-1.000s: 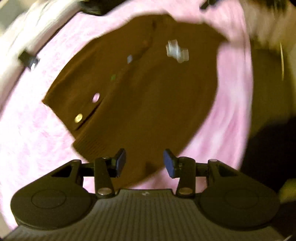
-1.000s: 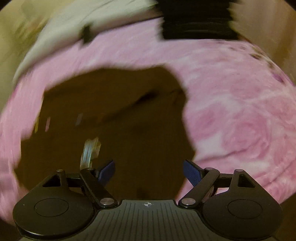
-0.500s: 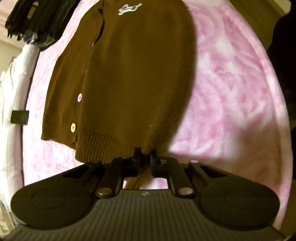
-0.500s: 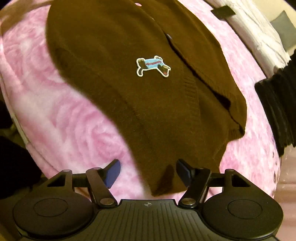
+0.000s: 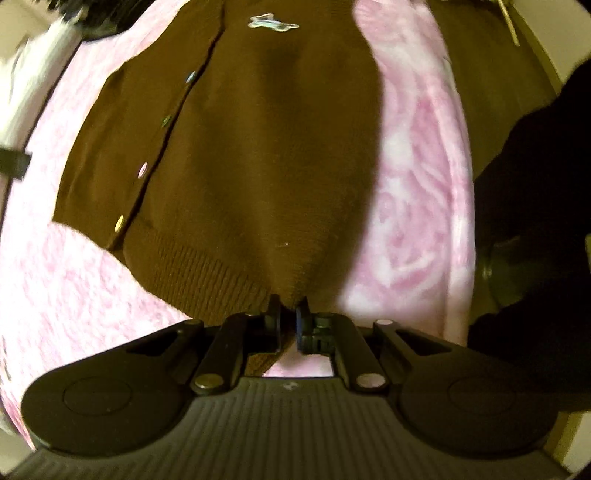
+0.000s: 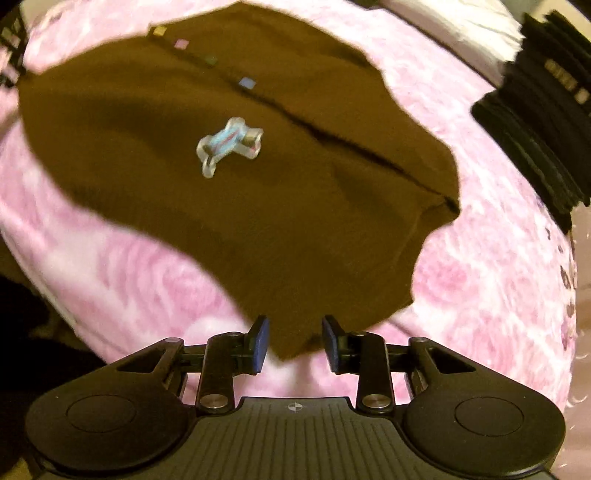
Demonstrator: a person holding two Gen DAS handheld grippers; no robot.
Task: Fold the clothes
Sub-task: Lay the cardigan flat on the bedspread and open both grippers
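Pink rose-patterned blanket [image 5: 417, 192] covers the surface, and a brown knit cardigan [image 5: 258, 155] lies spread flat on it, buttoned with pastel buttons [image 5: 142, 170]. No writing can be read; the only mark is a small embroidered patch [image 6: 229, 146] on the chest, possibly a dog, too blurred to be sure. Pointing steeply down, the left gripper [image 5: 288, 319] is clenched on the ribbed hem corner of the cardigan. Also pointing steeply down, the right gripper [image 6: 295, 343] has its jaws closing, with a corner of the cardigan between them, the blue pads not yet pressing. A stack of dark folded clothes [image 6: 543, 122] sits at the blanket's far edge beside white bedding [image 6: 454, 18].
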